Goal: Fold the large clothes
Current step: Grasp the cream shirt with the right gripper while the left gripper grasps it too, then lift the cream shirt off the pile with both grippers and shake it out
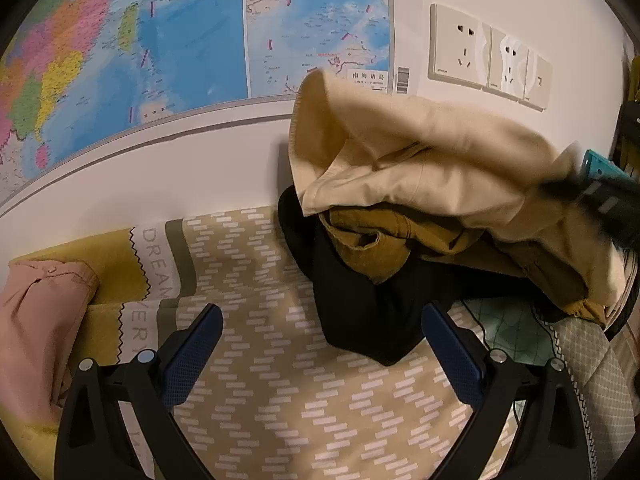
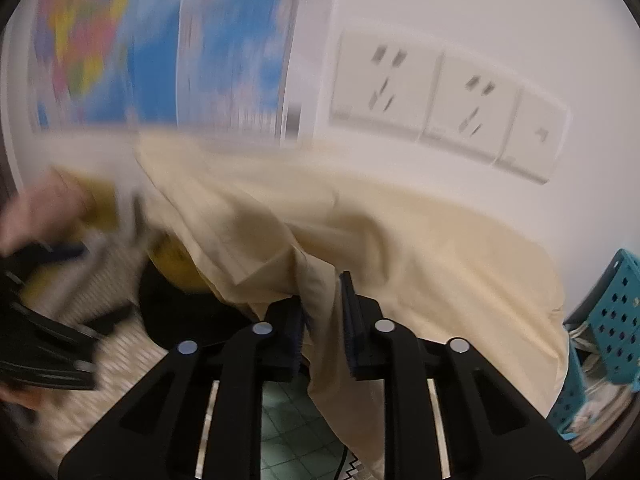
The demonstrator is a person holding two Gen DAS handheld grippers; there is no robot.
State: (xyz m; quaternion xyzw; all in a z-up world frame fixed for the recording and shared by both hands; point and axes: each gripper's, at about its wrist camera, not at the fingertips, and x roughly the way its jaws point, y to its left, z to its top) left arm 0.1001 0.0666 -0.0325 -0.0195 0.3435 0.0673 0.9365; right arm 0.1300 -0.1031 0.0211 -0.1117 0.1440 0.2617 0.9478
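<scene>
A large cream garment (image 1: 420, 160) hangs lifted over a pile of clothes at the wall: a mustard garment (image 1: 372, 236) and a black one (image 1: 360, 312) lie under it. My right gripper (image 2: 324, 312) is shut on a fold of the cream garment (image 2: 360, 232) and holds it up; it shows blurred at the right edge of the left wrist view (image 1: 600, 204). My left gripper (image 1: 320, 344) is open and empty, low over the patterned bedspread (image 1: 280, 380), just left of the black garment. It appears blurred in the right wrist view (image 2: 44, 320).
A pink garment (image 1: 36, 312) lies at the left on a yellow pillow (image 1: 100, 264). A wall map (image 1: 160, 40) and wall sockets (image 1: 480, 52) are behind. A teal perforated basket (image 2: 616, 320) stands at the right. A green-patterned cloth (image 1: 512, 328) lies beside the pile.
</scene>
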